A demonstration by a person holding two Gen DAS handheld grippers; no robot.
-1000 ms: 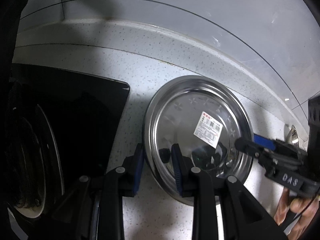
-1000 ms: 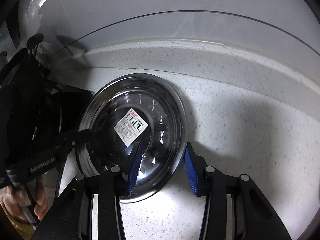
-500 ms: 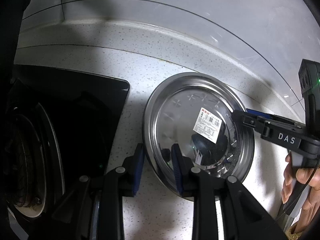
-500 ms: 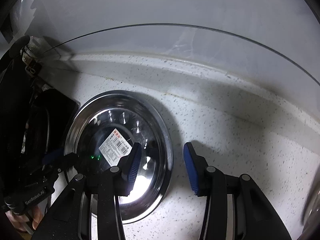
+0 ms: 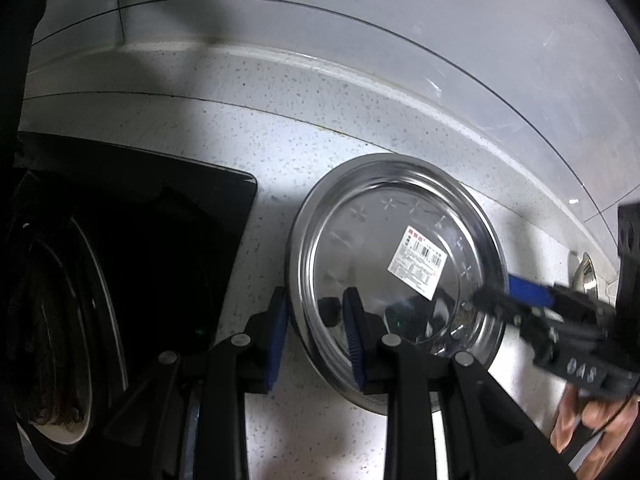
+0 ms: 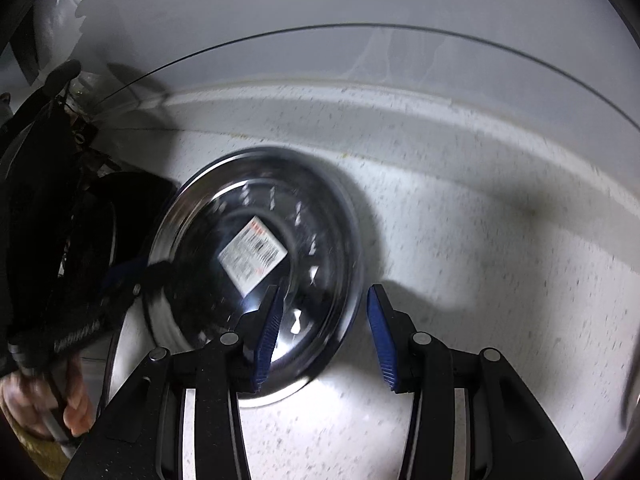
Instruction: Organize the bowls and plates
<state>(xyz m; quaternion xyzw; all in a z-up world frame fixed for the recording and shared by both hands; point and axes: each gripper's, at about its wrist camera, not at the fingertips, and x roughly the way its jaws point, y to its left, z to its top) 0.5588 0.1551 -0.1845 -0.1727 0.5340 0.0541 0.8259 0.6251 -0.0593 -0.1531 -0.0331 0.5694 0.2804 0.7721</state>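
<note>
While both fingers straddle its rim, left gripper (image 5: pixel 316 334) brackets steel plate (image 5: pixel 394 248).

**Right tongs straddling the plate's rim**

My right tongs (image 6: pixel 322 338) stand apart, the left blue pad (image 6: pixel 267 338) over the steel plate (image 6: pixel 256 280) and the other beyond its rim, above the speckled counter (image 6: pixel 480 280). I see a white barcode sticker (image 6: pixel 252 256) in the plate's middle. The left tongs (image 6: pixel 132 280), blurred, reach the plate's far edge, a hand (image 6: pixel 44 404) gripping them.
</note>
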